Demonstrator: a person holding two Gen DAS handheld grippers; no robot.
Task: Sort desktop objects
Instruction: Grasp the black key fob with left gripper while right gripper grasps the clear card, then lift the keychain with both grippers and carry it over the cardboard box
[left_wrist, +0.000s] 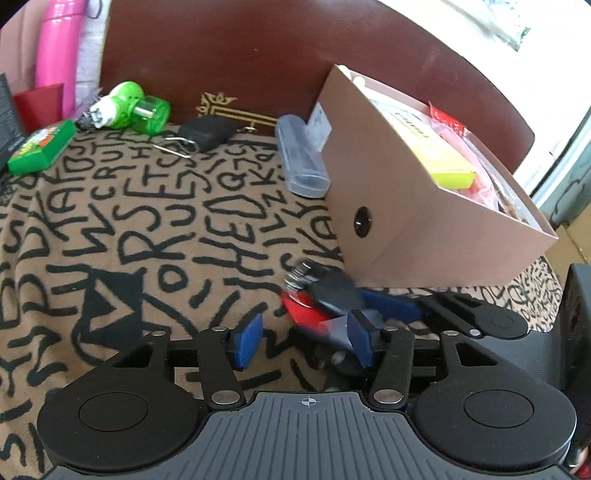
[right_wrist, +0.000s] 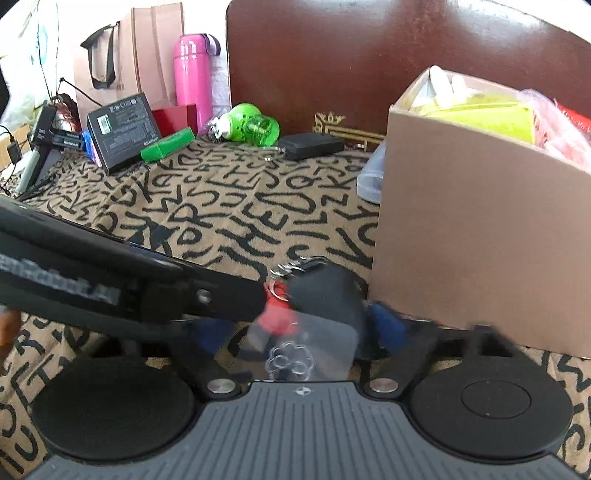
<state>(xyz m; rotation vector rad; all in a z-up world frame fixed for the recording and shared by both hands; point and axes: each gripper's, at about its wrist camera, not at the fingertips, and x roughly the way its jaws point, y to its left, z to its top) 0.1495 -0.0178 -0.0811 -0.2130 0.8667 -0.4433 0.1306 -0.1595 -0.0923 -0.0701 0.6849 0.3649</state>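
Note:
A bunch of keys (left_wrist: 317, 291) with a black fob, a red tag and a clear tag lies on the lettered cloth beside the brown cardboard box (left_wrist: 406, 206). My left gripper (left_wrist: 306, 343) is open, its right pad touching the bunch. The keys (right_wrist: 314, 295) show blurred in the right wrist view, between the blue pads of my right gripper (right_wrist: 299, 332), which looks open around them. The left gripper's arm (right_wrist: 129, 291) crosses that view. The box (right_wrist: 480, 229) holds yellow and red packets.
On the cloth at the back lie a green bottle (left_wrist: 136, 107), a green box (left_wrist: 40, 147), a black pouch (left_wrist: 207, 131) and a clear case (left_wrist: 301, 158). A pink flask (right_wrist: 192, 77), black boxes (right_wrist: 123, 129) and a paper bag (right_wrist: 129, 55) stand far left.

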